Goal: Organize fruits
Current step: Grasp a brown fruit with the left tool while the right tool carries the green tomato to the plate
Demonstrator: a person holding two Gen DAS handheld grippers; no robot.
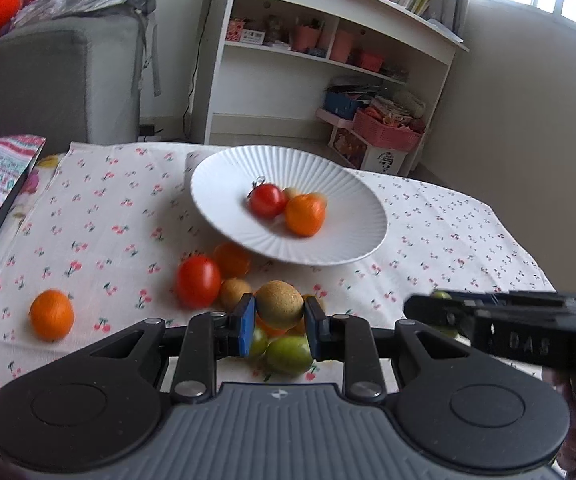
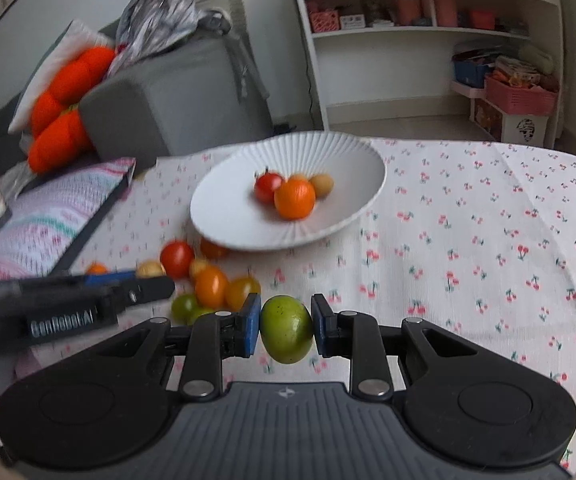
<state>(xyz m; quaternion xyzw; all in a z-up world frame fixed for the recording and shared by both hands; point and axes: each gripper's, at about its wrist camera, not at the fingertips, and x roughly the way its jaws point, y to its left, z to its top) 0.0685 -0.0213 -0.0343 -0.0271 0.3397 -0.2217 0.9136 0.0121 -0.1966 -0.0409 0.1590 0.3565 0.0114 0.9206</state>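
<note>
- Far left on the desk (image 1: 100,208) there's one orange fruit (image 1: 51,314) sitting by itself, well apart from the rest. Looks like a straggler that hasn't been collected yet.
- The left gripper (image 1: 280,320) has its jaws closed most of the way on a tan round fruit (image 1: 279,304), with a blue pad on each side. It's basically a ball, so no real long axis. It's held just above the loose pile, and my guess is it's headed for the plate.
- The loose pile (image 2: 208,284) of red, orange, yellow and green ones sits on the near side of the plate, bunched up and touching.
- The white ribbed plate (image 1: 224,184) is farther back, mid-desk, and already has a red tomato (image 2: 268,187), an orange fruit and a tan one huddled in the dip at its middle.
- The right gripper (image 2: 286,328) has its jaws pinched on a green fruit (image 2: 286,328). This one's egg-shaped, long axis roughly up-down, gripped across the narrow waist and held off the cloth.
</note>
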